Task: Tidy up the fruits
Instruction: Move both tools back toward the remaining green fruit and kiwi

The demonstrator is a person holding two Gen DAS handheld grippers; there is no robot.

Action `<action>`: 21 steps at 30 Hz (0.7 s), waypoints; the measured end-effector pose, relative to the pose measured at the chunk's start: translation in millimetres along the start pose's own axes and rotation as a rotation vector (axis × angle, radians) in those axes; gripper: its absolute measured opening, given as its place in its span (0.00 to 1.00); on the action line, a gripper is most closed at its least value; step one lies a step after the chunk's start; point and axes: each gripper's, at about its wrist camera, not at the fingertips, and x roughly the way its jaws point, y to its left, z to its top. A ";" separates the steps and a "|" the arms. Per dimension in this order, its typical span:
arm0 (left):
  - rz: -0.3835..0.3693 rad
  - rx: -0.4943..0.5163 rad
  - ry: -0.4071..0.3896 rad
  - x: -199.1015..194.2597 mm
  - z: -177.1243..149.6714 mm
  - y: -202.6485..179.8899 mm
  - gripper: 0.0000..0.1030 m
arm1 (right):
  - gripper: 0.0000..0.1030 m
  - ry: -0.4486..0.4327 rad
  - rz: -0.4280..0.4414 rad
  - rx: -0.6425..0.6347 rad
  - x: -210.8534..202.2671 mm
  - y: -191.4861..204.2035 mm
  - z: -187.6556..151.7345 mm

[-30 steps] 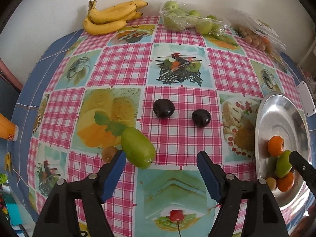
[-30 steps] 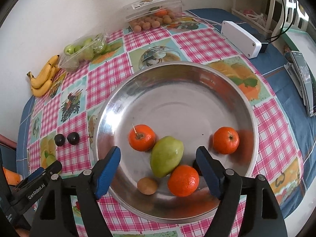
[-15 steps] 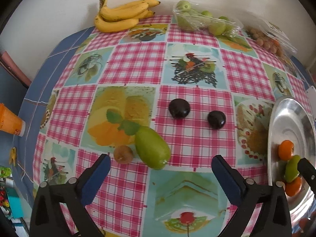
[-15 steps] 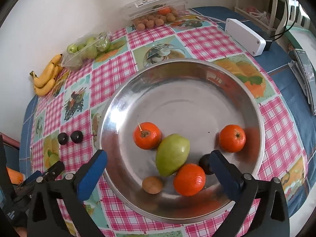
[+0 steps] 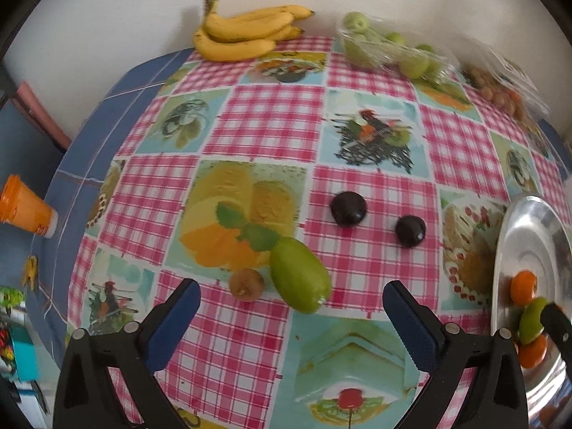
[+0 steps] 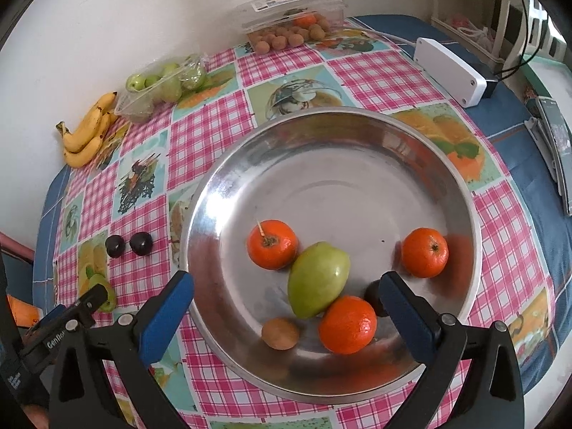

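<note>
Both your tongs, left (image 5: 287, 296) and right (image 6: 286, 286), just spread wide with nothing pinched, the left over the green mango (image 5: 298, 274) on the desk (image 5: 271, 121), the right over the fruit-filled metal bowl (image 6: 357, 143).

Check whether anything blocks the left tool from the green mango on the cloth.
Nothing visible does. The left tool is open above the mango, with bare cloth between. A kiwi lies right beside the mango's left side.
</note>
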 end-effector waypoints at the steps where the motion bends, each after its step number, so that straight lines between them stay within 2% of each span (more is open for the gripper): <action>1: 0.005 -0.016 -0.004 -0.5 1.0 4.0 1.00 | 1.00 0.000 0.000 -0.004 -0.2 1.2 -0.1; 9: 0.001 -0.150 -0.001 -1.0 8.8 45.6 1.00 | 1.00 -0.008 -0.019 -0.093 0.2 34.4 -4.7; 14: 0.003 -0.281 0.012 1.9 12.2 81.8 1.00 | 1.00 0.006 -0.013 -0.207 5.4 74.5 -18.4; 21: 0.013 -0.393 0.037 8.7 7.8 117.5 1.00 | 1.00 0.030 0.026 -0.323 15.3 124.1 -37.7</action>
